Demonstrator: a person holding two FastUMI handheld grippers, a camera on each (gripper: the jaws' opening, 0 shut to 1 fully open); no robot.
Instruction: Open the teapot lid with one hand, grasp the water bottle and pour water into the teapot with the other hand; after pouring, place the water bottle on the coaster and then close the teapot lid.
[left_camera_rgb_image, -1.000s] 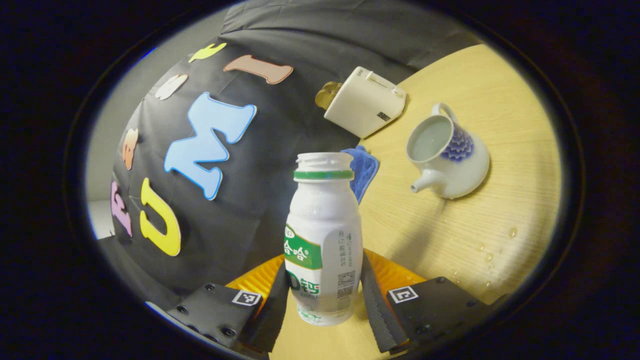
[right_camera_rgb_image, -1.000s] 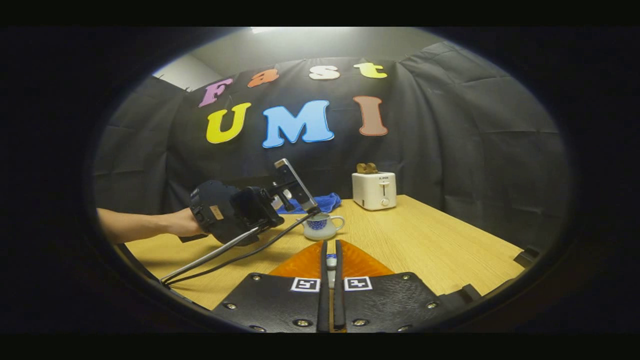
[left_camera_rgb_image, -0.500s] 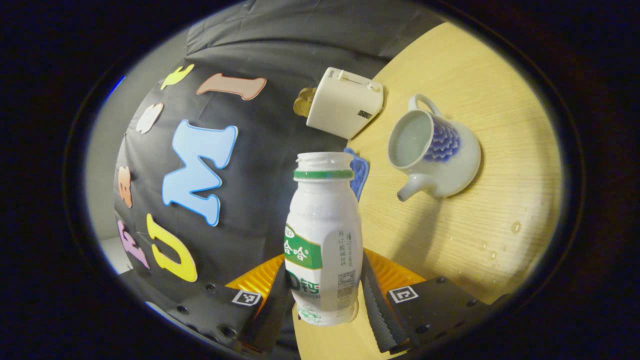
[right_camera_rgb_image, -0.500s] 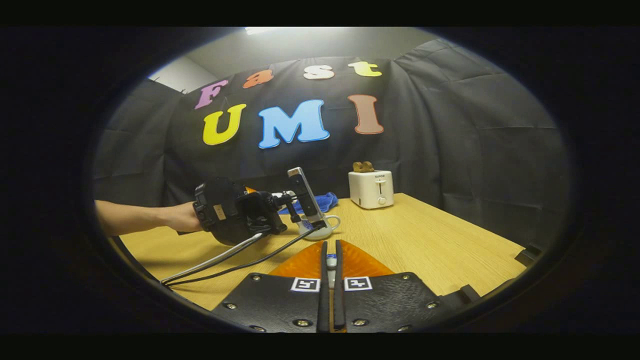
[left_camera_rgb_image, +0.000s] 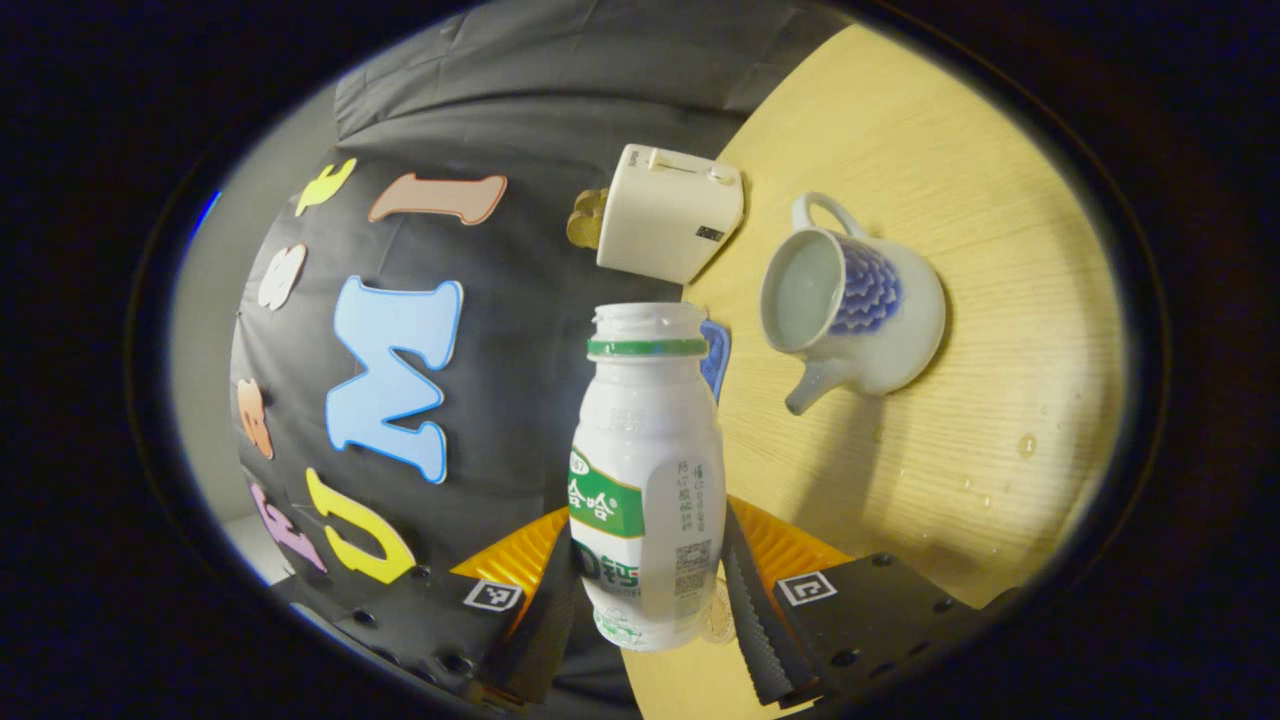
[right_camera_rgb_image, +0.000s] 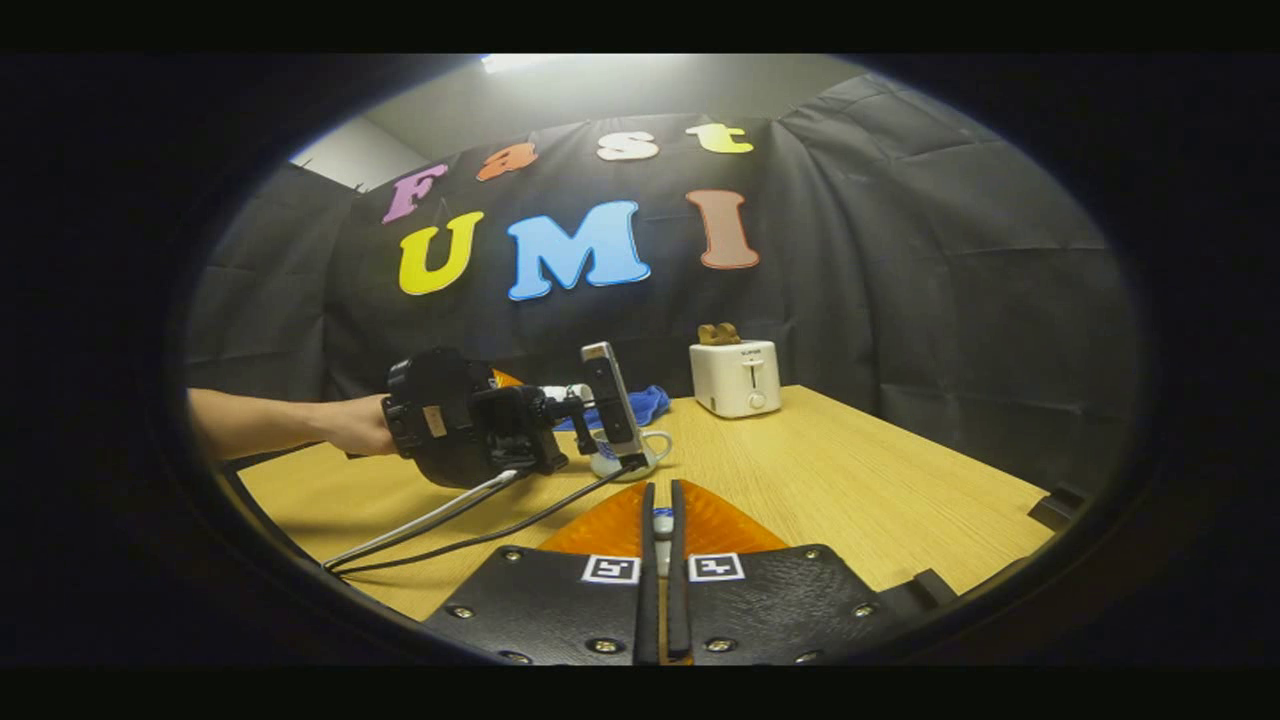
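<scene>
bottle (left_camera_rgb_image: 648, 470): long axis along the left tool (left_camera_rgb_image: 650, 590), clamped, open mouth forward
teapot (left_camera_rgb_image: 850, 305): lidless; spout toward bottle
right tool (right_camera_rgb_image: 660, 560): pinching the lid (right_camera_rgb_image: 662, 522)

Uncapped white bottle (left_camera_rgb_image: 648, 470) held aloft, lidless teapot (left_camera_rgb_image: 855, 305) on table

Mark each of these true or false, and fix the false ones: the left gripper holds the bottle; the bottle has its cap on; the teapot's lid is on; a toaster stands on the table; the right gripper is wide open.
1. The left gripper holds the bottle: true.
2. The bottle is capped: false, its mouth is open.
3. The teapot has its lid on: false, its opening is uncovered.
4. A toaster stands on the table: true.
5. The right gripper is wide open: false, its fingers are nearly together, pinching a small knob.
</scene>
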